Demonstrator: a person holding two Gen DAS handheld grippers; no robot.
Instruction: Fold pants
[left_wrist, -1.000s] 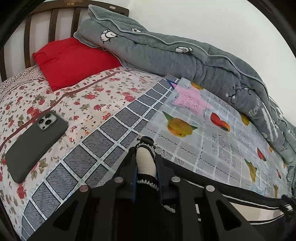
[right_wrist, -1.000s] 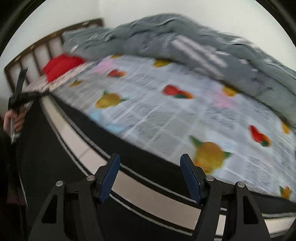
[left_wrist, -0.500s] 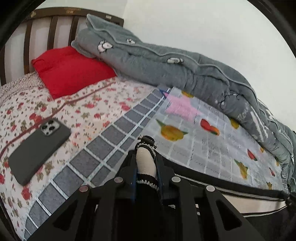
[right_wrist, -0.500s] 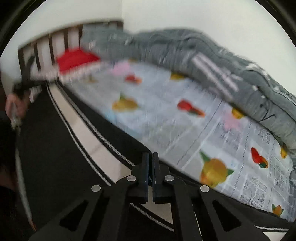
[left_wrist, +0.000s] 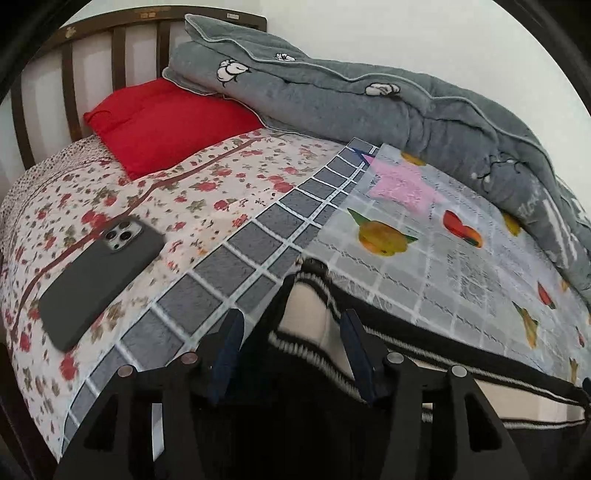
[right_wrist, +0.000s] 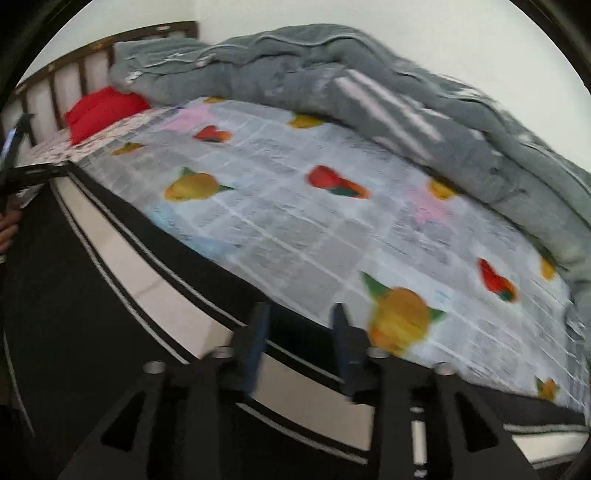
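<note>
- My left gripper (left_wrist: 291, 339) is spread open, released, with the pants (left_wrist: 306, 310) corner lying between its fingers.
- My right gripper (right_wrist: 299, 343) is spread open above the pants' striped edge.
- At 10 o'clock: one phone (left_wrist: 99, 280).
- Farther, at 11: one red pillow (left_wrist: 166, 122); at 1, one grey quilt (left_wrist: 424, 110).

Left gripper (left_wrist: 291, 332) fingers spread, right gripper (right_wrist: 301, 332) fingers parted
</note>
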